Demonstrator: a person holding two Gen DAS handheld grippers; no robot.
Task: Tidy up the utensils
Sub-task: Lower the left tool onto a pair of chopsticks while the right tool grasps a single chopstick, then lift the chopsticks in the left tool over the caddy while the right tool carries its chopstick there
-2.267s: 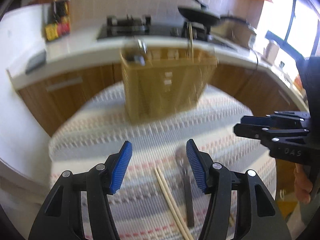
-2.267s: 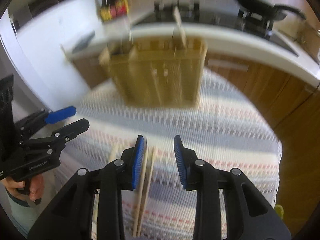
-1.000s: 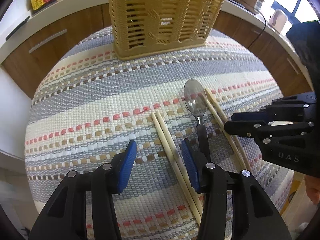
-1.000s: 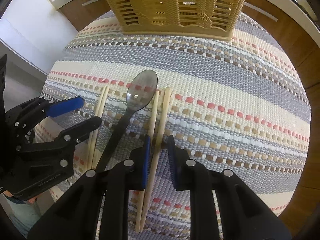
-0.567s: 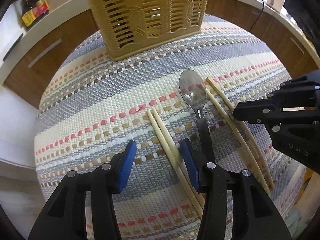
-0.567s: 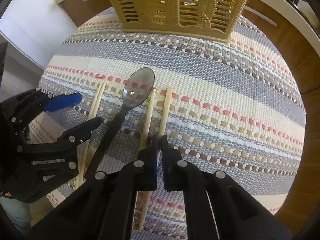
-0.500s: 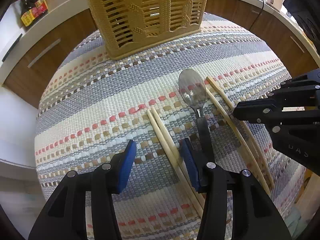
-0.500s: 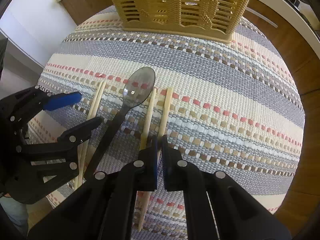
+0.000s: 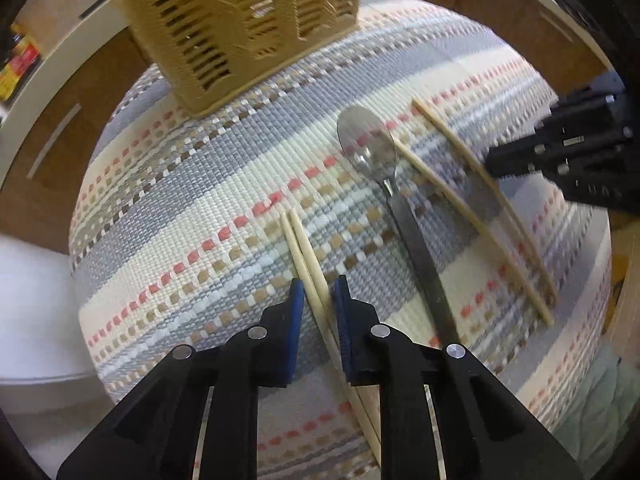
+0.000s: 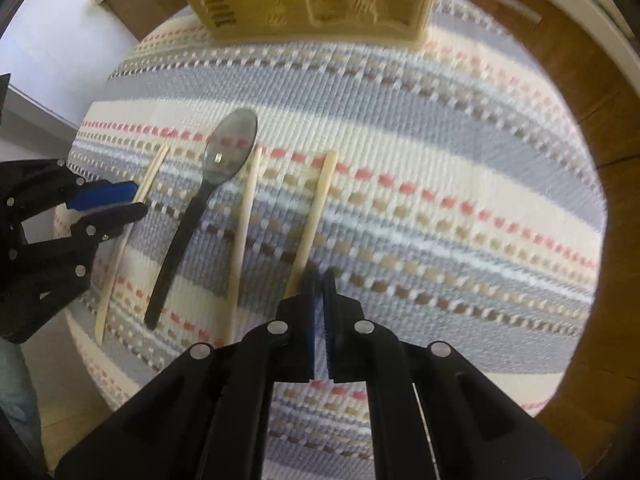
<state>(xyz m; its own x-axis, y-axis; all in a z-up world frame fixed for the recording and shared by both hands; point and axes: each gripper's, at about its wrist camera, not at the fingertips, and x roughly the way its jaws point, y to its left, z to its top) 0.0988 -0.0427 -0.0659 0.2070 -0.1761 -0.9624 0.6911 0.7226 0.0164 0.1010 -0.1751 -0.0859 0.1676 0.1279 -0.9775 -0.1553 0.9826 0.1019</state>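
Slatted basket, contents out of view

L gripper jaws near-closed, R gripper pinched tight.

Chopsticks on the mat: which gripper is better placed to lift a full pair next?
Left. The left gripper has its jaws around both sticks of the near pair. The right gripper is shut by one chopstick, its partner lying apart.
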